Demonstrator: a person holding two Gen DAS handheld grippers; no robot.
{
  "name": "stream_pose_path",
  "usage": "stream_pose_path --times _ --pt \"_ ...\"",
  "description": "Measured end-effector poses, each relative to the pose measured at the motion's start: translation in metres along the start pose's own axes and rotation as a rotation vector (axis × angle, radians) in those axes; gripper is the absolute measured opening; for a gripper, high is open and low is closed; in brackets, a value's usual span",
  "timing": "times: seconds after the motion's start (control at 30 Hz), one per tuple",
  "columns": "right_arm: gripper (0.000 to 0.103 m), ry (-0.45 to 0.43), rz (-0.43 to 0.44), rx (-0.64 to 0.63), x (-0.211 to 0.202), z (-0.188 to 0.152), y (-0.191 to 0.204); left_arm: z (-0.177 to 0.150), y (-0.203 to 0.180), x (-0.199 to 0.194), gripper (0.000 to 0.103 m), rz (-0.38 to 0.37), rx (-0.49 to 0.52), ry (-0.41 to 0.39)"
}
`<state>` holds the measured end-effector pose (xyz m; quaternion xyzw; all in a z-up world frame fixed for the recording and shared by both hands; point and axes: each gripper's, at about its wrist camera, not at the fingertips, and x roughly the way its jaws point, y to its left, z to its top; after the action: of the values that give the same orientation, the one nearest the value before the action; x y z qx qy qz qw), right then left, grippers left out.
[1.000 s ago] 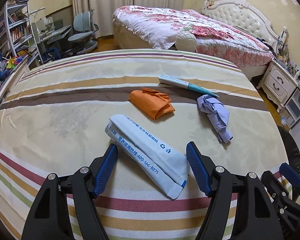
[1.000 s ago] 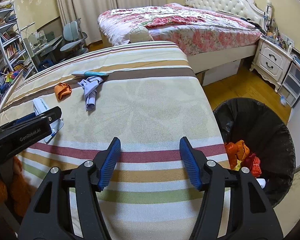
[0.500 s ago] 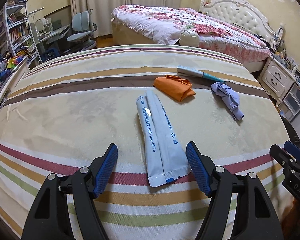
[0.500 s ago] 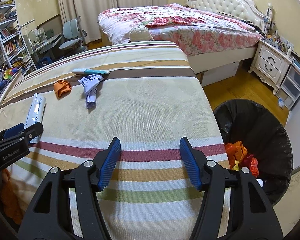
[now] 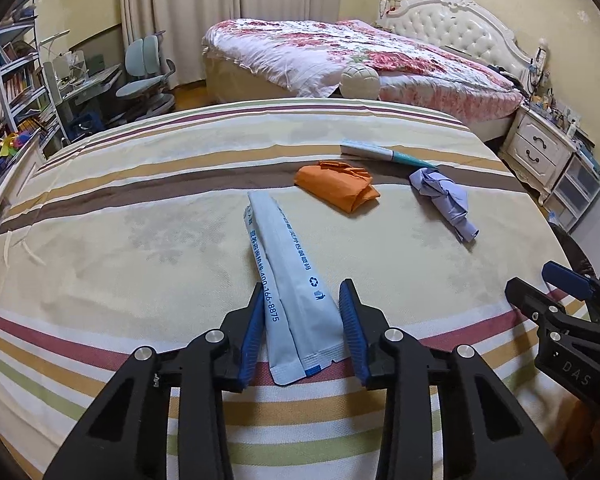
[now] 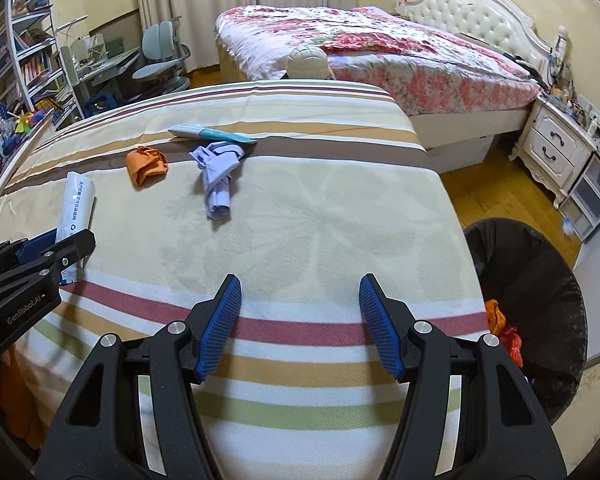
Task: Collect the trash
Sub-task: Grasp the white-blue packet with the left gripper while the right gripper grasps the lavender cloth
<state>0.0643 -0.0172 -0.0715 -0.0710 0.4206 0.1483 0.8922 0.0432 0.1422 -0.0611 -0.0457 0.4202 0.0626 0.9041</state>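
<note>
- The left gripper (image 5: 303,320) is bracketing the near end of the white packet (image 5: 291,292), its blue pads now narrowed to touch or nearly touch the packet's edges; half a second ago they were standing wide.
- The packet is lying flat on the striped bedcover (image 5: 140,240), lengthwise between the fingers.
- The right gripper (image 6: 300,320) is hovering wide and holding nothing above the cover's near stripes, much as before.
- Beyond the packet, an orange wrapper (image 5: 336,186), a crumpled lilac paper (image 5: 446,200) and a teal-tipped tube (image 5: 380,154) are lying apart.
- A black-lined trash bin (image 6: 540,300) is standing beside the bed's right edge, holding orange and red scraps.
</note>
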Motion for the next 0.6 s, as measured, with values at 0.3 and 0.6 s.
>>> stream_pose_path --times 0.3,0.6 --pt "0.06 0.005 0.036 -0.036 0.022 0.029 0.032 0.003 0.022 -0.003 0.036 0.042 -0.014 -0.03" --pt "0.042 0.004 0.032 -0.054 0.042 0.054 0.051 0.003 0.034 -0.001 0.036 0.023 -0.04 -0.026"
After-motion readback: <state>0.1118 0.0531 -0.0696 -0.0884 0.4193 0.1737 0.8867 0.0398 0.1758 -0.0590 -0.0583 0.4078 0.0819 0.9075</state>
